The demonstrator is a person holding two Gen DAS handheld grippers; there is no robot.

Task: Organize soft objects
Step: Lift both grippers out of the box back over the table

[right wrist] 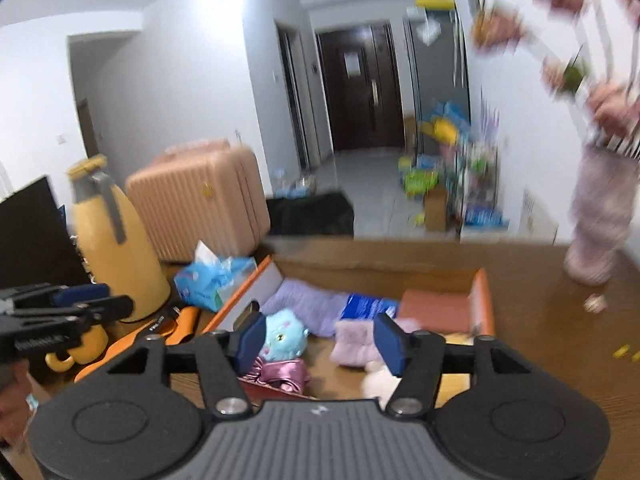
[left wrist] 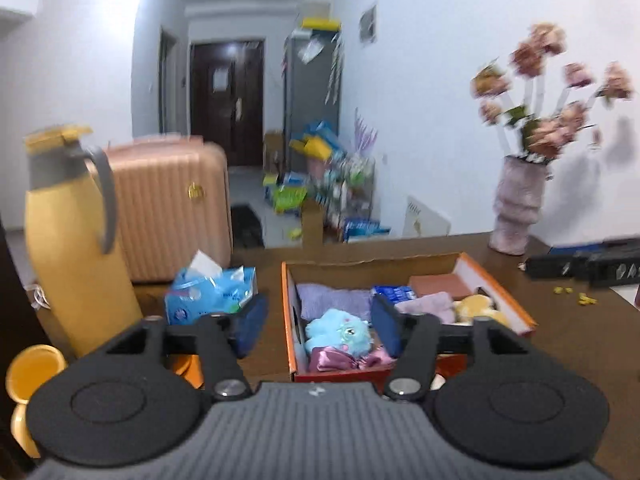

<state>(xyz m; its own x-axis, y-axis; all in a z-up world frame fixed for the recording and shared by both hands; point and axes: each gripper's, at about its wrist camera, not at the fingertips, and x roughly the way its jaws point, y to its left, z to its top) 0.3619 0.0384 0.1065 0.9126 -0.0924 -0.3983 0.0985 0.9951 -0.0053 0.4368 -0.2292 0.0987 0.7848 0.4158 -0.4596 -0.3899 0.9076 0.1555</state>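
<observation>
The soft things lay gathered in the orange-walled box [left wrist: 500, 300] on the brown table [left wrist: 580, 344]: blue plush toy [left wrist: 338, 332], lilac towel [left wrist: 332, 300], pink satin piece [left wrist: 344, 358], cream plush [left wrist: 478, 308]. The left gripper [left wrist: 318, 322] and the right gripper [right wrist: 320, 342] both hung above the box, jaws wide and empty (nothing pressed between the pads), presumably freed for another item. The tissue pack [left wrist: 210, 294] sat outside.

The left black two-finger gripper [left wrist: 318, 322] has dark blue pads [left wrist: 250, 326], silver pivot screws, round black discs and a ribbed grey body; the right black two-finger gripper [right wrist: 320, 344] looks the same.
</observation>
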